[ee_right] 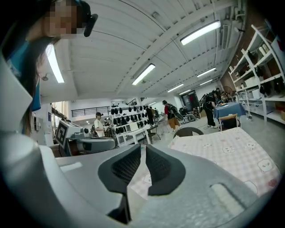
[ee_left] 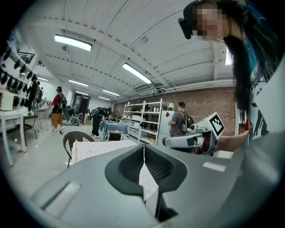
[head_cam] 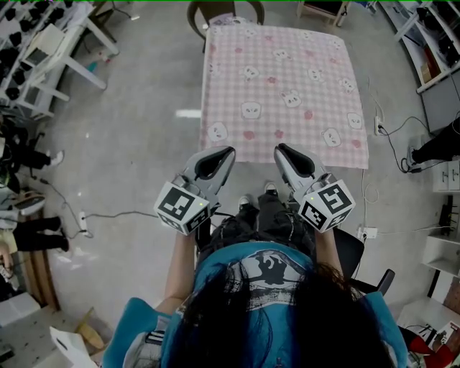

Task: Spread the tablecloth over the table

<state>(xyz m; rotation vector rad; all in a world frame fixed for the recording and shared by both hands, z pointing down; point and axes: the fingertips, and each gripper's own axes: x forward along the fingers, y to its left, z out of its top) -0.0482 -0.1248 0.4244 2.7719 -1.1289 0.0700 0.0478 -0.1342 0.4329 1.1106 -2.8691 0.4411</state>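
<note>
our dark hair [head_cam: 266, 323] and teal shirt [head_cam: 215, 287] fill the bottom of the head view. just beyond them we hold both tools level, side by side. the left gripper [head_cam: 227, 152] has its jaws pressed together at the tips, gripping nothing. the right gripper [head_cam: 281, 149] is almost closed, with a thin slit between its pads, and it too is empty. their tips hang over the near edge of the tablecloth [head_cam: 280, 79]. the pink checked cloth with little animal faces lies flat on the table, straight ahead of us. its length seems to run away from us toward the chair [head_cam: 224, 11] at the far end.
</note>
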